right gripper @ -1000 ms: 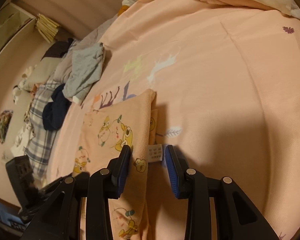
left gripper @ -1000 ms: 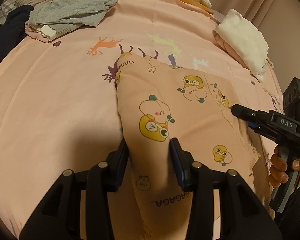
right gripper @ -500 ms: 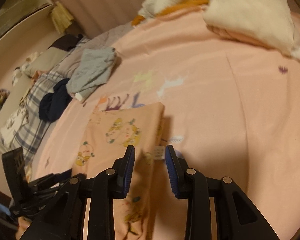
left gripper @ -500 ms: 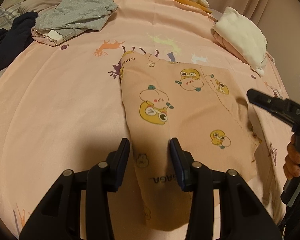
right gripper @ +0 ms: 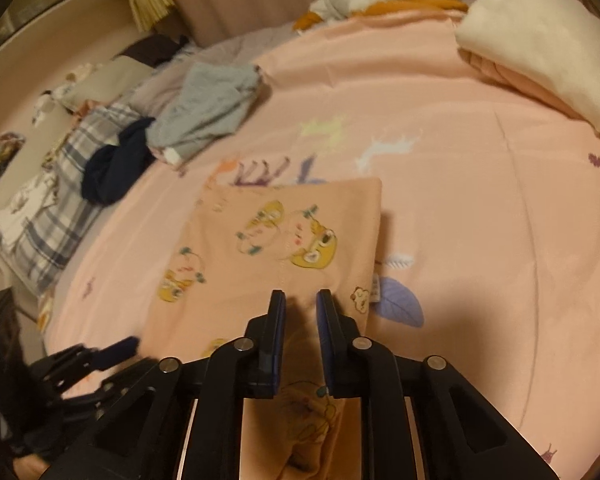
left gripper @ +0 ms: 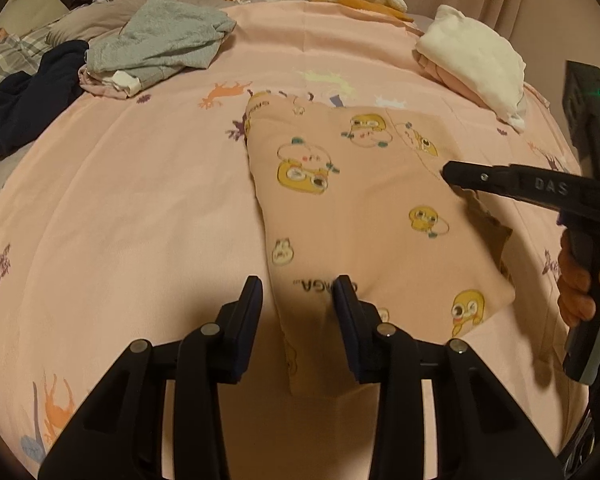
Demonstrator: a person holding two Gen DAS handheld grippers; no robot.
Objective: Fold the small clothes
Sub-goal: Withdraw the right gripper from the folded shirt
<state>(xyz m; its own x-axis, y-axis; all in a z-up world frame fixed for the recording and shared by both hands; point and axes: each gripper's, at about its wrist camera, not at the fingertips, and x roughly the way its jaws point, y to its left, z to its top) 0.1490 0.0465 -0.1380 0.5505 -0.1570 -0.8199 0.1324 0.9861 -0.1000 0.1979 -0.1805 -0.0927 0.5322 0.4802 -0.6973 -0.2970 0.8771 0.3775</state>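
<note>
Though unpinched, garment [left gripper: 364, 216] between left gripper's fingers [left gripper: 252, 308].

Dim, warm indoor light; heavy fisheye bending and dark vignette at corners.
Left wrist view fairly sharp; right wrist view motion-blurred throughout. Soft shadows pool on the pink bedsheet [left gripper: 140, 208] beneath both devices.

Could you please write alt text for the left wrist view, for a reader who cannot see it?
A peach cartoon-print garment lies part-folded on a pink bedsheet, with the open left gripper over its near edge and the right gripper reaching in from the right. Unfolded clothes sit far left, and a folded stack far right.
</note>
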